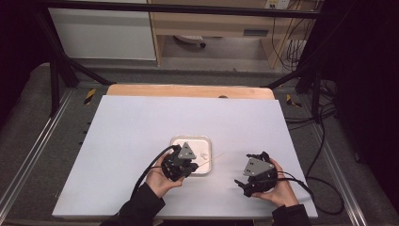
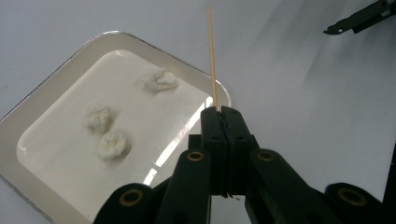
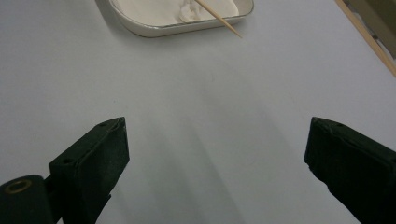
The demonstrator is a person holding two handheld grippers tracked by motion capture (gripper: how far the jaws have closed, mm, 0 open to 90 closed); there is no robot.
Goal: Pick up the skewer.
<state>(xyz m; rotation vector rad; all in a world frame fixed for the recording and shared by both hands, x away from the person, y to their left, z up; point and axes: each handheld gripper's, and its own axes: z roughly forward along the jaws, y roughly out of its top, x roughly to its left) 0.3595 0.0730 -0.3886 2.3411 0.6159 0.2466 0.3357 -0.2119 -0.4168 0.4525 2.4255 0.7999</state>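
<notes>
Nearest to the person, the right gripper [image 1: 248, 176] hovers over bare table [image 1: 131, 127] with its fingers [image 3: 95, 156] spread wide and nothing between them; they point towards the tray. To its left, the left gripper [image 1: 187, 165] sits at the tray's near right corner, its fingers [image 2: 212, 128] pressed tight together on the butt end of a thin wooden skewer [image 2: 211, 56].

The skewer runs straight out from the fingertips along the gripper's own line. In the high view its long axis lies nearly level, slanting up and to the right, away from the left hand and out past the tray's right edge over the table. In the right gripper view its pointed tip hangs just beyond the tray's rim.

Further off is the shallow white tray [image 2: 28, 116] itself, near the middle of the table. In it lie three small white lumps [image 2: 112, 143], two close together and one a little apart, all clear of the skewer.
</notes>
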